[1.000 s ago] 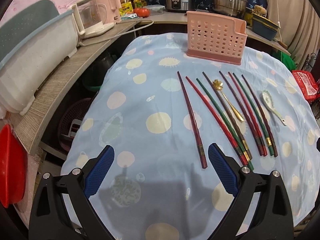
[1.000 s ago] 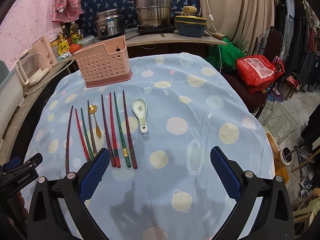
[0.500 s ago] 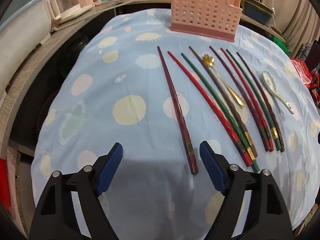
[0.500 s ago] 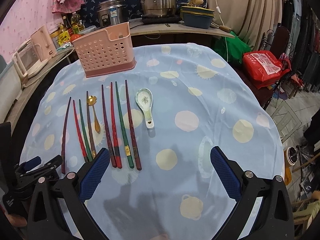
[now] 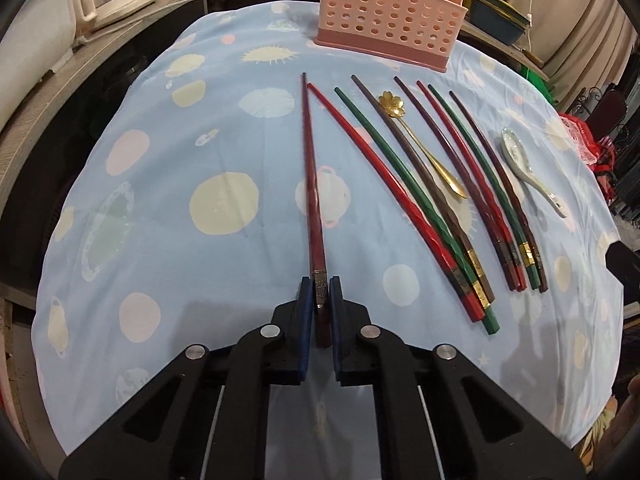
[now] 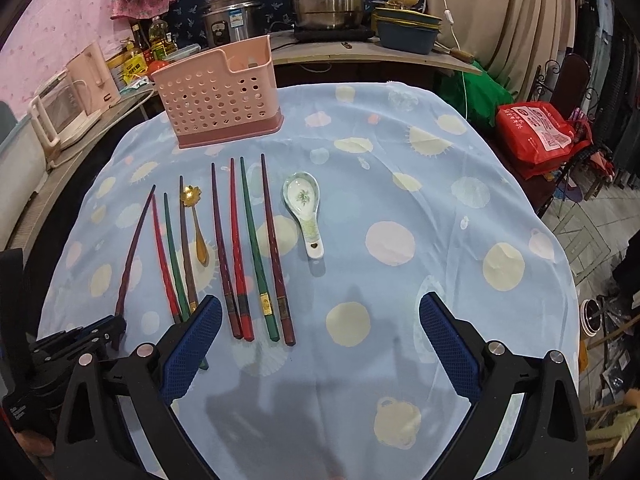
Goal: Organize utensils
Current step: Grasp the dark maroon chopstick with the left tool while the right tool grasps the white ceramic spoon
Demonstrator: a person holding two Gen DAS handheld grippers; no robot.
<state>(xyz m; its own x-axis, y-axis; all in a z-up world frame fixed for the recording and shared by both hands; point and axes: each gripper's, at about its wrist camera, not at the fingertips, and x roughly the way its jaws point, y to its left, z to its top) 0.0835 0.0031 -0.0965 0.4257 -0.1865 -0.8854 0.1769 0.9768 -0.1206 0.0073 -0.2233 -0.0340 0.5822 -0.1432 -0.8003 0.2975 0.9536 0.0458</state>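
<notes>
Holder [image 6: 218,94] of pink perforated plastic stands at the far end of the tablecloth [image 5: 160,216], well beyond both sets of jaws; its open top shows in the right wrist view and what can be seen of the inside looks bare, though the depths are hidden by the near wall.

The left gripper [image 5: 320,292] is closing its jaws on the thick end of a dark red chopstick [image 5: 311,184], the blue pads pressed on its banded section (the very butt is tucked between the black arms). That stick runs straight ahead of the jaws towards the holder. To the right of those jaws lie the other chopsticks [image 5: 432,208], red, green and brown, fanned side by side, with a gold flower spoon [image 5: 420,144] among them and a white ceramic spoon [image 5: 528,172] further right.

The right gripper [image 6: 320,324] has its jaws spread wide over bare cloth with nothing between them; its left pad covers the butts of three chopsticks.

A red bag [image 6: 538,132] off the table carries printed characters too small to read. The yellow label on the bottles [image 6: 130,64] behind the holder is likewise illegible.
</notes>
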